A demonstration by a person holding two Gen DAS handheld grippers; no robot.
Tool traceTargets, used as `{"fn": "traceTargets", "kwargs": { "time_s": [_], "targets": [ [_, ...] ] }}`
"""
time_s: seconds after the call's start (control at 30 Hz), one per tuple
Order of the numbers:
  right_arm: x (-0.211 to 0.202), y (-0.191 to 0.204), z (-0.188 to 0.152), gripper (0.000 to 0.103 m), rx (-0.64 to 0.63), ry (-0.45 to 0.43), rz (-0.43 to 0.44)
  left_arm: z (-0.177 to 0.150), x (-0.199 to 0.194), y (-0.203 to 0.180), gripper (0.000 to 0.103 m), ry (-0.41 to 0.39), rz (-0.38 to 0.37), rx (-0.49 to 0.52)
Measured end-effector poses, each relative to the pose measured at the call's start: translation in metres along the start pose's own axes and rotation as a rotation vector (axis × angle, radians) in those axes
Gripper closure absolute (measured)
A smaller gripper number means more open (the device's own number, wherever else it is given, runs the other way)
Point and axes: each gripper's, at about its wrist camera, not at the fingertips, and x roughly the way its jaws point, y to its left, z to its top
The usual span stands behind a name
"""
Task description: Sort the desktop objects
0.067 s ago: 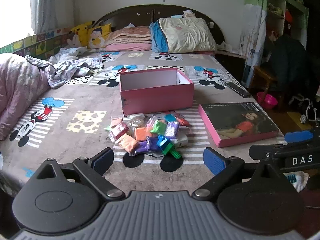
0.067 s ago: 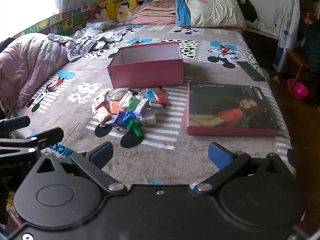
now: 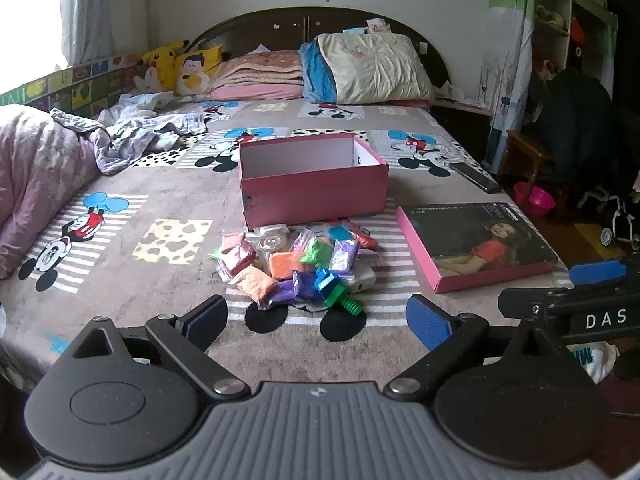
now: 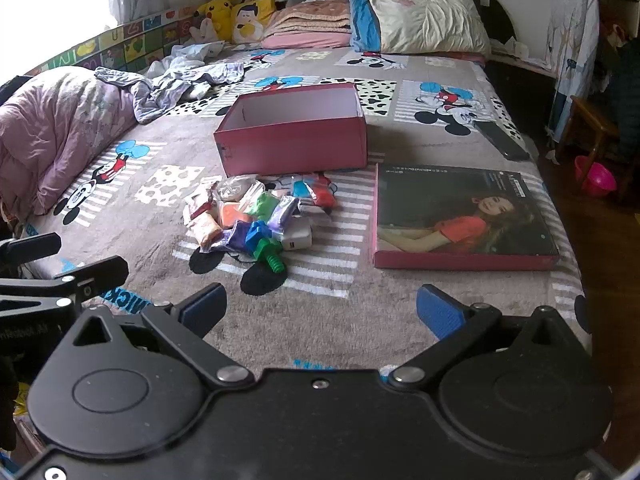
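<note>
A pile of small clay packets (image 3: 292,260) (image 4: 256,212) in several colours lies on the bed blanket, with a blue and green toy bolt (image 3: 336,292) (image 4: 266,250) at its near edge. An open pink box (image 3: 312,184) (image 4: 292,136) stands just behind the pile. Its lid (image 3: 476,244) (image 4: 460,216), printed with a woman's picture, lies flat to the right. My left gripper (image 3: 316,318) is open and empty, short of the pile. My right gripper (image 4: 320,310) is open and empty, near the bed's front edge.
A bunched purple quilt (image 3: 36,176) and loose clothes (image 3: 132,132) lie at the left. Pillows (image 3: 372,68) and plush toys (image 3: 176,64) sit by the headboard. A dark remote (image 3: 474,176) lies at the right bed edge. A stool and pink basin (image 3: 534,198) stand on the floor.
</note>
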Motion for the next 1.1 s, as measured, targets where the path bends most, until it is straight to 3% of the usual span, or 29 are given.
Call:
{"fn": "traceTargets", "kwargs": {
  "time_s": [1.1],
  "targets": [
    [0.0018,0.0004,-0.0048,0.001,0.009,0.008,0.004,-0.0029,0.0040,-0.0042,0.006,0.042,-0.022,-0.020]
  ]
}}
